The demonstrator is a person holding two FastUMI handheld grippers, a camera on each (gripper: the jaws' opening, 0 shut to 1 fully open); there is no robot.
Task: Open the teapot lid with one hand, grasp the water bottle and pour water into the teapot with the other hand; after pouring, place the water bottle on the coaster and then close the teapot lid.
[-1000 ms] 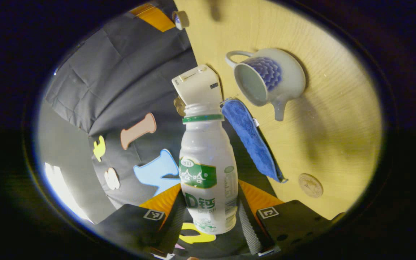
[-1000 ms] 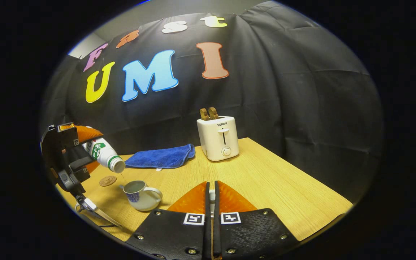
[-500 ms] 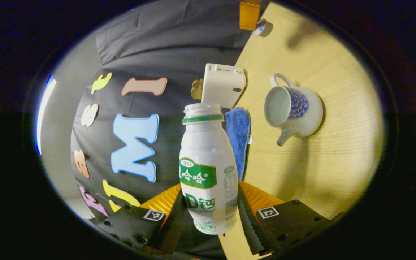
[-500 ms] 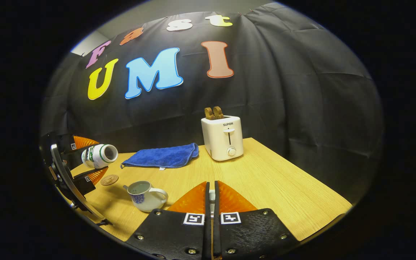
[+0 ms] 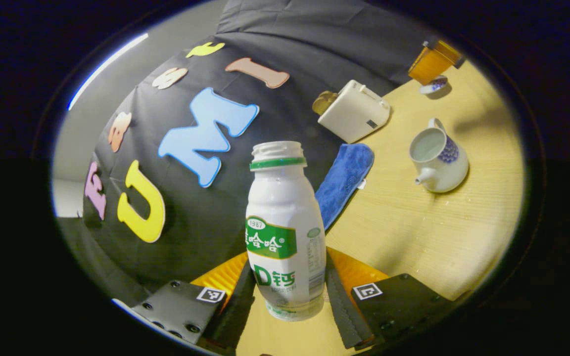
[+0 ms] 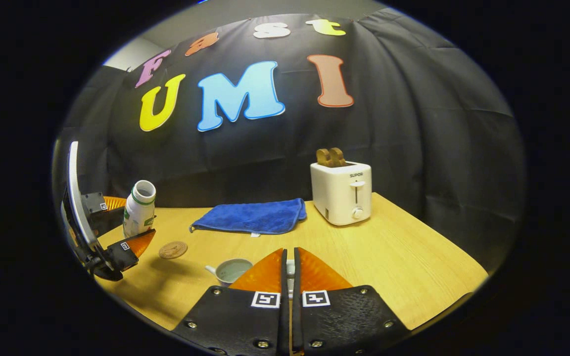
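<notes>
Water bottle (image 5: 285, 232), uncapped and nearly upright, pinched at its lower body between both fingers of the left claw (image 5: 289, 301), held above the worktop (image 5: 413, 232). Landmark: the teapot (image 5: 438, 160), lid off, standing open on the worktop with liquid inside. Beyond the teapot lie a blue cloth (image 5: 344, 180) and a white toaster (image 5: 354, 117). In the right gripper view, the bottle (image 6: 139, 215) hangs left of the teapot (image 6: 230, 269), with the round coaster (image 6: 173, 249) on the worktop between them. Right claw (image 6: 290, 269) pressed together on a small pale object, the teapot lid (image 6: 290, 268), just right of the teapot.
</notes>
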